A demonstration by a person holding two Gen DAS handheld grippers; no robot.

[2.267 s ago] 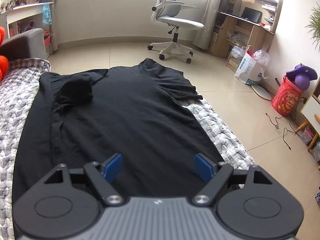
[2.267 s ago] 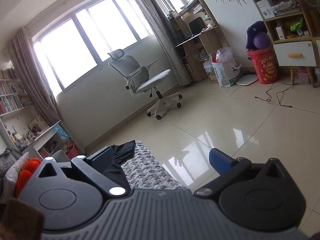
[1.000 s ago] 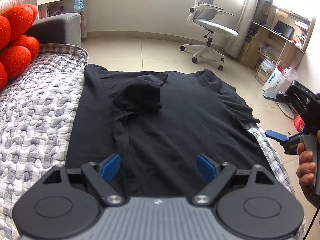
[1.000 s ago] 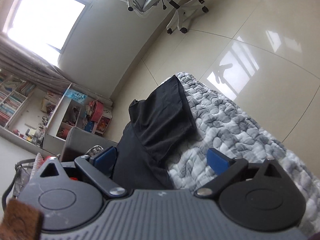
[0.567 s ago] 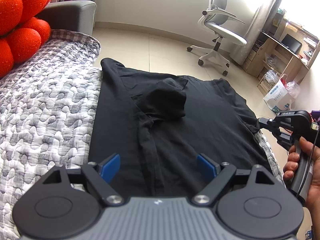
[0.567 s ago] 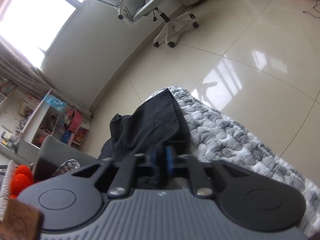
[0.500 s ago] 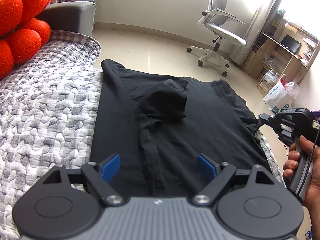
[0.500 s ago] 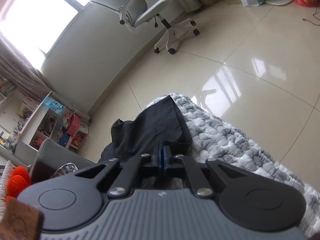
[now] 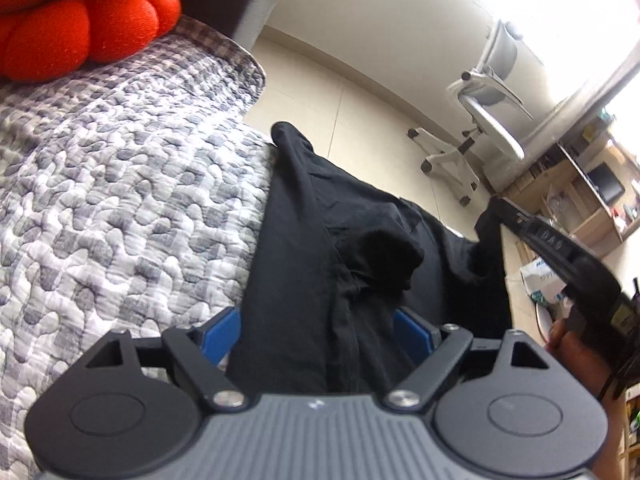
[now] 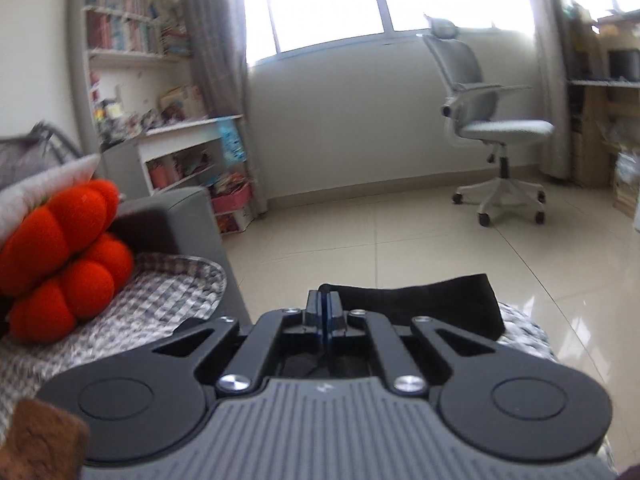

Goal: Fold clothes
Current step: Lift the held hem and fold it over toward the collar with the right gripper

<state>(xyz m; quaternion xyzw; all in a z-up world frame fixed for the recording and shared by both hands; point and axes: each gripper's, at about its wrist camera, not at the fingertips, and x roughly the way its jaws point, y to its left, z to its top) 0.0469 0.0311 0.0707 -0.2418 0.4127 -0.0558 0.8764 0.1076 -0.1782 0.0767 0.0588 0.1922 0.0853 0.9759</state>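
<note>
A black T-shirt (image 9: pixel 304 280) lies on the grey quilted cover (image 9: pixel 120 200), its left side folded inward with a bunched sleeve in the middle. My left gripper (image 9: pixel 316 332) hovers open just above the shirt's near part, one blue pad (image 9: pixel 222 334) on each side of the folded edge, pressing on nothing. At the right of the left wrist view, my right gripper (image 9: pixel 496 202) holds the right sleeve lifted off the cover, and cloth hangs from its tips. In the right wrist view its jaws (image 10: pixel 323 300) stand shut on the black sleeve (image 10: pixel 420 300), which stretches away to the right.
A red knobbly cushion (image 9: pixel 80 20) lies at the far left against a grey sofa arm (image 10: pixel 176 224). A white office chair (image 10: pixel 500 132) stands on the tiled floor beyond the cover. Shelves and desks line the walls. A person's hand (image 9: pixel 572 352) grips the right tool.
The right gripper closed on the shirt's right sleeve, then lifted it and rolled upright. The left gripper slid leftward and tilted, staying open.
</note>
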